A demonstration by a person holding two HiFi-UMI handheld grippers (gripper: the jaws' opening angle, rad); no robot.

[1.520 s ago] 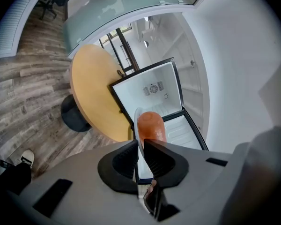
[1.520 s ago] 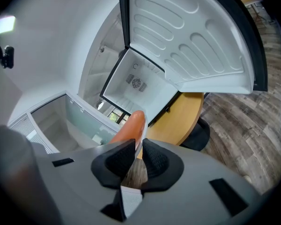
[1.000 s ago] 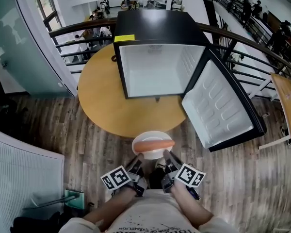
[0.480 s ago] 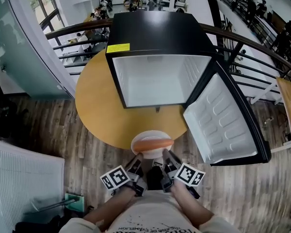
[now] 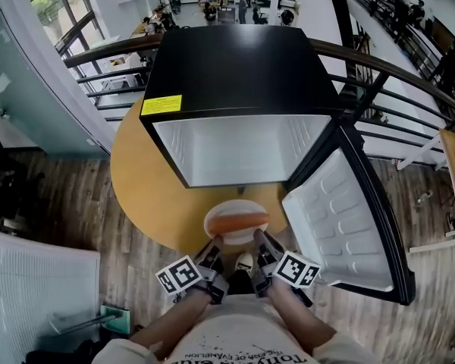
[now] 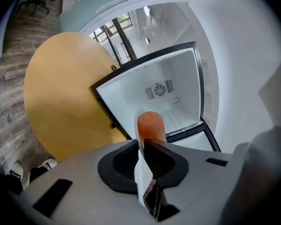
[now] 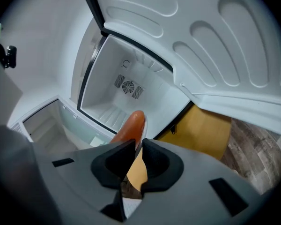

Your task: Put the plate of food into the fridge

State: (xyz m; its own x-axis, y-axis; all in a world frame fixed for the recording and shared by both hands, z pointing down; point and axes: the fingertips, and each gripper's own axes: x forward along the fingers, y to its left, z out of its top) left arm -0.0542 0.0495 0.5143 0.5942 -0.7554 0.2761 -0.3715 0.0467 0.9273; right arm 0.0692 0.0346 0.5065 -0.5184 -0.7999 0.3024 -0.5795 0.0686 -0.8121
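A white plate (image 5: 235, 206) carrying an orange sausage (image 5: 236, 222) hangs over the near edge of the round wooden table (image 5: 140, 180). My left gripper (image 5: 216, 245) is shut on the plate's near left rim, and my right gripper (image 5: 259, 240) is shut on its near right rim. In the left gripper view the plate rim (image 6: 140, 177) runs between the jaws with the sausage (image 6: 151, 125) beyond. In the right gripper view the sausage (image 7: 130, 125) lies just past the jaws. The black mini fridge (image 5: 235, 74) stands open ahead, its white inside (image 5: 239, 152) bare.
The fridge door (image 5: 345, 218) swings out to the right, its white inner panel facing up. A black railing (image 5: 394, 70) curves behind the table. Wood floor (image 5: 76, 226) surrounds the table, and a white panel (image 5: 30, 287) lies at the left. A shoe (image 5: 244, 262) shows between the grippers.
The fridge and table have grown larger and nearer in the head view. The plate stays held in both grippers and now sits over the table's edge, closer to the fridge opening.
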